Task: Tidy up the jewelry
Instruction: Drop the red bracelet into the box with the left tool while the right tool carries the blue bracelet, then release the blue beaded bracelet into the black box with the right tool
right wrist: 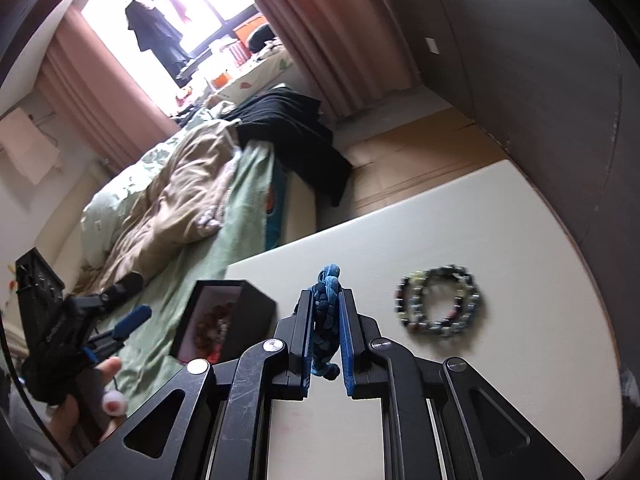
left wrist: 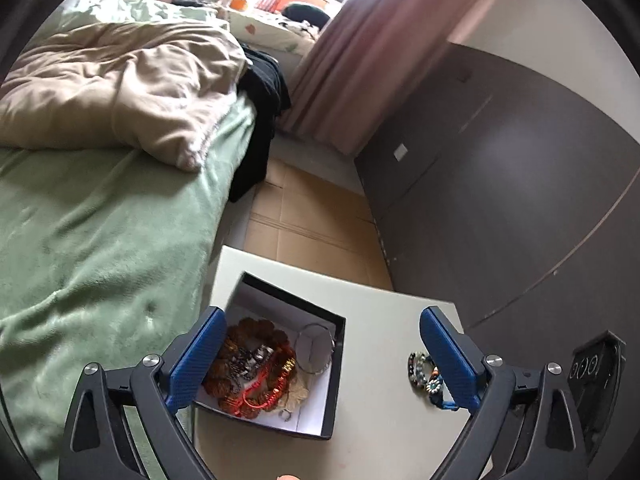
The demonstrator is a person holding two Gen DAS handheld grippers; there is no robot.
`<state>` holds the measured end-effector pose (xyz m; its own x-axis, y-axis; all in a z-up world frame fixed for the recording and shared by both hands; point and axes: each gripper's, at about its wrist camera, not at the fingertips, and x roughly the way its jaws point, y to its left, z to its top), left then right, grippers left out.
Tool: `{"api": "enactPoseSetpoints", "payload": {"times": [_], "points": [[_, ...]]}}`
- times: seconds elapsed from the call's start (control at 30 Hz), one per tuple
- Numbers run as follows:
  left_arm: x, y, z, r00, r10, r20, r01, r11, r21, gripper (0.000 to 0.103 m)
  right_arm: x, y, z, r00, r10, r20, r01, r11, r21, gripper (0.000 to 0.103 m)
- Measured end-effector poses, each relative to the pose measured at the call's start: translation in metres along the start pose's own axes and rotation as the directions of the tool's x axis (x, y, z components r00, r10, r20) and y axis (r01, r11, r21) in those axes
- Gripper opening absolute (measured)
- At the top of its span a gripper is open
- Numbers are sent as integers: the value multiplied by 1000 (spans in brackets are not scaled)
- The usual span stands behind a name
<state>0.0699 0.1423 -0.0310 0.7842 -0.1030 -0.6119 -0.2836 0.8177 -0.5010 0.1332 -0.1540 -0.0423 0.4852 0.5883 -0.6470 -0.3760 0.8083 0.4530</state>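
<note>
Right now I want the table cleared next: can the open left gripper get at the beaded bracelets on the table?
Probably yes. The left gripper stands open and empty, and the beaded bracelets lie bare on the white table, beside the black box, with nothing over them.

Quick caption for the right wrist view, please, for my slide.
Right gripper jaws clamp a blue braided bracelet above the white table, beaded bracelets alongside.

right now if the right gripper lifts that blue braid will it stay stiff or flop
Probably flop: the blue braid looks like soft woven cord, pinched mid-length by the right gripper, so both ends would likely droop. It seems light. Its knobbly weave should grip the pads rather than slip.
</note>
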Motion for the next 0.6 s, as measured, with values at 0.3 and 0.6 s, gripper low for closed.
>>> {"api": "enactPoseSetpoints", "payload": {"times": [0.3,0.6], "points": [[-14,19,10,998,53,22,-52,998,-22,97,16,47,8,995,101,-16,-102,993,-65,14],[-23,33,15,996,84,34,-83,996,-39,97,42,96,4,989,142,-51,-148,978,-148,14]]}}
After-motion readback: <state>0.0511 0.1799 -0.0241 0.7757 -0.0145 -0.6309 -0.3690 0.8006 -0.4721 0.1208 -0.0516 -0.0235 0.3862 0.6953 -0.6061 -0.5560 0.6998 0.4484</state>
